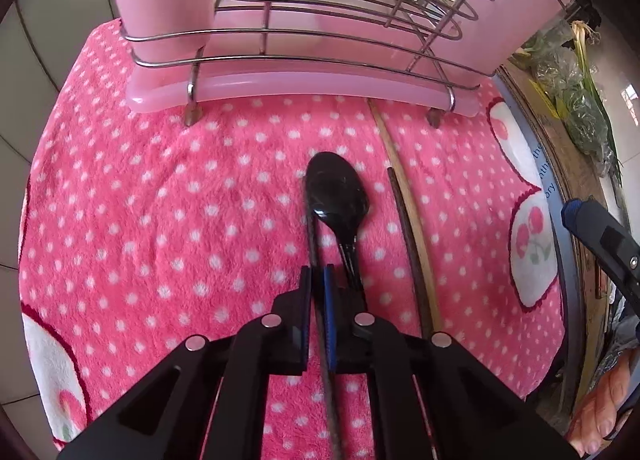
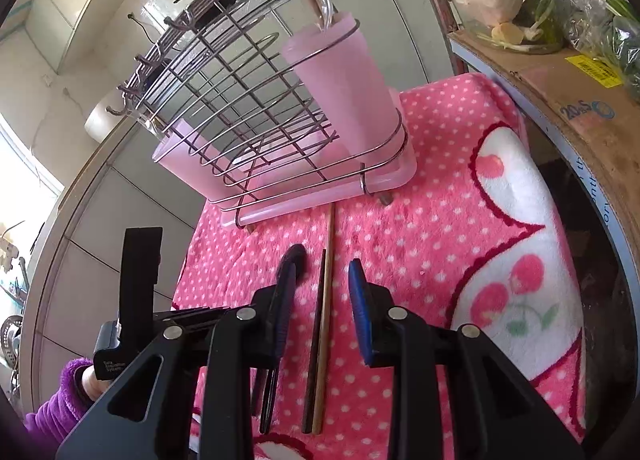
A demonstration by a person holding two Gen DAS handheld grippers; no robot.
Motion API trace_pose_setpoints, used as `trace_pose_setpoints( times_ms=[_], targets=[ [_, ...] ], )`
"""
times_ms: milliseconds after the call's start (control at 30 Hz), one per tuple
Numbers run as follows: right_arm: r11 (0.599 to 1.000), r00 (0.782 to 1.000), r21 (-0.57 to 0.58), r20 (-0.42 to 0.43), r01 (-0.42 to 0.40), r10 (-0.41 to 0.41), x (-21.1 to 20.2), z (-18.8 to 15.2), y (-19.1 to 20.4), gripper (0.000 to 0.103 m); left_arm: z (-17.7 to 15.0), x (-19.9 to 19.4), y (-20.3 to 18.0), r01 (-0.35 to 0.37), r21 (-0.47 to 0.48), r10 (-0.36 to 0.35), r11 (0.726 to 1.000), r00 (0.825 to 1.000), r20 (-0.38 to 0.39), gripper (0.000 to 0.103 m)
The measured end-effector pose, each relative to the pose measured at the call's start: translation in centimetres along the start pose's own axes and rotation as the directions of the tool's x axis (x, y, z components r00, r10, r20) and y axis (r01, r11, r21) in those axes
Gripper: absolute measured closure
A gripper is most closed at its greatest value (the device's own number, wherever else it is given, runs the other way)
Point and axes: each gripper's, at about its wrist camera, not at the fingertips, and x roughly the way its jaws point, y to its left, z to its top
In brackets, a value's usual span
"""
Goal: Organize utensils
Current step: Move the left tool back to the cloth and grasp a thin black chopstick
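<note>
The left claw (image 1: 318, 280) is closed on a thin dark chopstick (image 1: 314, 236) beside the glossy black plastic spoon (image 1: 338, 196) on the pink polka-dot fleece towel (image 1: 160, 200), while the right claw (image 2: 320, 292) hangs open, empty, above two more chopsticks (image 2: 322, 324).

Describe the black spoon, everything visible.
The black spoon is glossy, plastic by its look, with an oval bowl and a slim handle. It lies flat on the pink dotted towel, bowl toward the pink rack, not touching it. A dark chopstick lies along its left edge; the left hand-held gripper is shut on that chopstick, not the spoon, and hides the handle's end.
</note>
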Motion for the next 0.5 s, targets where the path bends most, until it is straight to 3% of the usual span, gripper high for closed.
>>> trace_pose_setpoints(
  times_ms=[167,333,500],
  targets=[
    [1.000,0.999,0.006,-0.035,0.001,0.000,0.8,0.1,-0.2,0.075,-0.3,-2.0,3.4,-0.032,-0.083,0.035,0.996,0.999,0.035,0.099],
    [1.000,0.991,0.017,-0.132,-0.006,0.008,3.7,0.6,0.3,0.075,-0.2,-3.5,6.8,-0.041,-0.137,0.049,0.990,0.997,0.058,0.099],
    [0.999,0.976,-0.008,-0.214,0.044,-0.044,7.2,0.7,1.4,0.075,0.0,-2.7,8.9,-0.046,-0.155,0.050,0.987,0.999,0.020,0.098]
  ],
)
